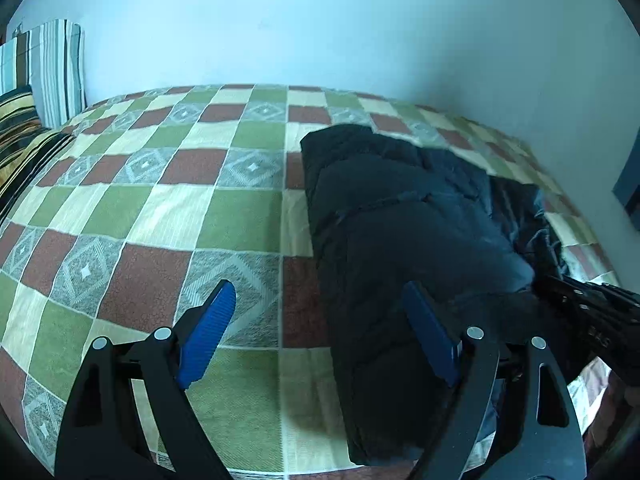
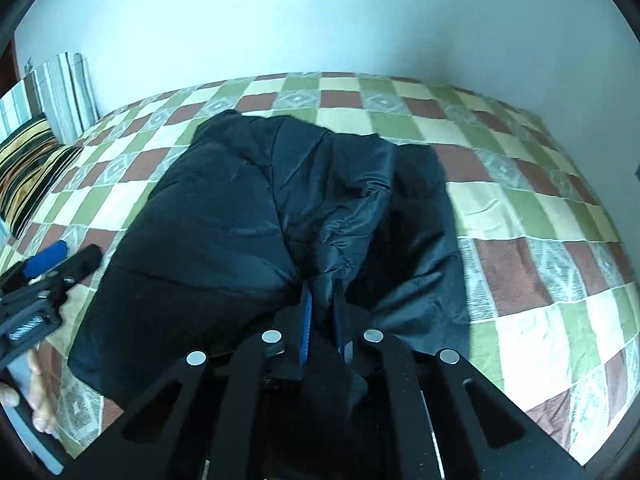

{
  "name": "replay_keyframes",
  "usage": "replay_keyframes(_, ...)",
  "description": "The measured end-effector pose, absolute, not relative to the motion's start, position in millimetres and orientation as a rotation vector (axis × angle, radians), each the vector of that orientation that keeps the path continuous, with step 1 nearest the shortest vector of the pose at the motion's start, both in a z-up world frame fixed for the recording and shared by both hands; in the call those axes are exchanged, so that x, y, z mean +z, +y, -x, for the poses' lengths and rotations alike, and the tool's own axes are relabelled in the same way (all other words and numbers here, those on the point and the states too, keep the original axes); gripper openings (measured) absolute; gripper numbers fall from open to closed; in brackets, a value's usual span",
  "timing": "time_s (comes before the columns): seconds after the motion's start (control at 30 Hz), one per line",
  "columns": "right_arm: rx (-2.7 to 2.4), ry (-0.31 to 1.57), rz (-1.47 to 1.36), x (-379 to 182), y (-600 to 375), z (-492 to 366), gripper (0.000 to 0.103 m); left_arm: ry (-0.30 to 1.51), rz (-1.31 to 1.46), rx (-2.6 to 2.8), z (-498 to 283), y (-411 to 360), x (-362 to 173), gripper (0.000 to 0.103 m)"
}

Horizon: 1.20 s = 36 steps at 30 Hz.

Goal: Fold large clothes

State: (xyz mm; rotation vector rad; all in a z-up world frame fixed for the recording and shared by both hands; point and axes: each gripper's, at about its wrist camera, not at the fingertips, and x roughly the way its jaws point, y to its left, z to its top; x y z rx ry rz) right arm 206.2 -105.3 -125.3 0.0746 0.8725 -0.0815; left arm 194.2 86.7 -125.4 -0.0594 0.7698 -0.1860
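A large black padded jacket (image 1: 400, 200) lies bunched on a checked bedspread (image 1: 160, 220). My left gripper (image 1: 318, 286) hangs open over the jacket's left edge. Its left blue pad (image 1: 208, 332) is above the bedspread and its right pad (image 1: 432, 332) is above the dark fabric. In the right wrist view the jacket (image 2: 220, 208) fills the middle, and my right gripper (image 2: 322, 296) is shut on a fold of its shiny fabric near the front edge. The right gripper (image 1: 592, 312) also shows low at the right of the left wrist view.
The bedspread (image 2: 540, 220) runs back to a pale wall. A gold and black striped pillow (image 1: 20, 128) and a blue striped cushion (image 1: 56, 68) stand at the far left. A person's hand (image 2: 36, 392) holds the left gripper (image 2: 60, 260).
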Motion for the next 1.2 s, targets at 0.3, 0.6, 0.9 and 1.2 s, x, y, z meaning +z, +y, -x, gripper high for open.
replay_keyframes(0.3,-0.141,0.943,-0.121,-155.9,-152.5,-209.2,0.008,0.833,-0.018,-0.322,-206.3,30.2,-144.3,0.086)
replay_keyframes(0.6,-0.135,1.000,-0.183,-203.7,-183.9,-223.2,0.010,0.901,-0.059,-0.355,-225.2,-8.4,-180.7,0.088)
replay_keyframes(0.9,-0.130,0.975,-0.206,-204.4,-185.6,-219.7,0.011,0.901,-0.049,-0.344,-225.4,-7.6,-188.3,0.089)
replay_keyframes(1.2,-0.151,0.933,-0.201,-193.9,-183.1,-209.8,0.015,0.876,-0.070,-0.313,-220.7,-10.4,-181.1,0.088)
